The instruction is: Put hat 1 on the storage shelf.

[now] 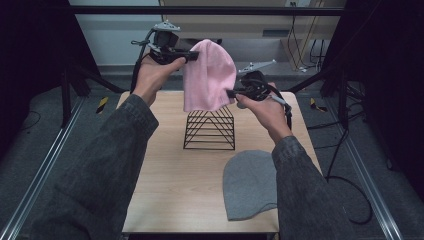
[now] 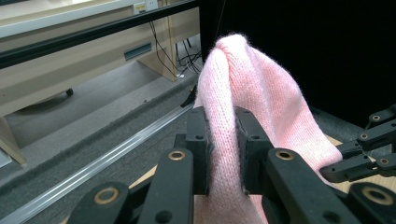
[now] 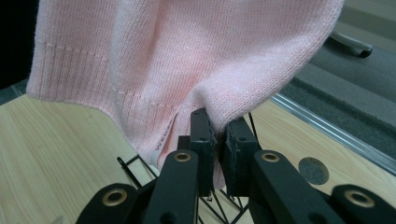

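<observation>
Both grippers, left (image 1: pixel 192 56) and right (image 1: pixel 231 93), are clamping the pink beanie (image 1: pixel 209 75) above the wire rack (image 1: pixel 210 130) | soft, light knit, likely drooping | ribbed hem gripping best

fuzzy pink knit beanie (image 1: pixel 209 75), matt wooden table (image 1: pixel 170 165)

I see pale pink knit beanie (image 1: pixel 209 75), ribbed band w/ plain knit above. Grey beanie (image 1: pixel 248 184), plain, at bench's near right corner. Black wire rack (image 1: pixel 210 129). Light wood-grain bench (image 1: pixel 170 170). Both grippers black; sleeves dark grey.
</observation>
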### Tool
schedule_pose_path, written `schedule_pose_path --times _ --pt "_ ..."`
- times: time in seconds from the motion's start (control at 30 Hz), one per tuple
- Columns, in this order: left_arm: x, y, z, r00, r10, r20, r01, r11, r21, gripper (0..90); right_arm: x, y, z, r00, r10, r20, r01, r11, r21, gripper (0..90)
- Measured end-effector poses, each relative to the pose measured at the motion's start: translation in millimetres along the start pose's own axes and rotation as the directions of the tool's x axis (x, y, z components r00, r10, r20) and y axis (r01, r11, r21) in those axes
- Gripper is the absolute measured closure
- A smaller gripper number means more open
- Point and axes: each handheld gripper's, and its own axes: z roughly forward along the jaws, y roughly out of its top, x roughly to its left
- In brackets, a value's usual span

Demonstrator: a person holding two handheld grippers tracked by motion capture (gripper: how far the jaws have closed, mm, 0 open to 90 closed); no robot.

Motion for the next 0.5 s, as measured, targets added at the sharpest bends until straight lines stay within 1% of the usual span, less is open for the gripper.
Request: schedule_pose_path --times 0.1,0.2,0.33,0.5 --pt "-1.7 -1.6 3.3 1.0 0.008 0.005 -0.008 1.0 -0.001 77.6 0.2 -3.2 1.9 1.0 -0.006 0.0 0.006 1.0 0.009 84.0" --pt "-5.1 -4.1 5.1 0.9999 0.015 0.008 -0.015 0.9999 -0.001 77.6 1.5 -6.5 1.5 1.0 -0.007 -0.002 0.007 1.0 0.004 84.0" --pt "-8.9 -9.0 6.8 0.9995 0.032 0.001 -0.032 0.9995 0.006 77.5 3.8 -12.8 1.2 0.9997 -0.022 0.005 0.022 1.0 0.012 83.9" --pt "-10.1 -16.5 11.8 0.9991 0.043 -0.001 -0.043 0.9989 0.015 77.4 5.0 -21.0 3.4 0.9995 -0.025 0.019 0.025 0.999 0.024 83.8"
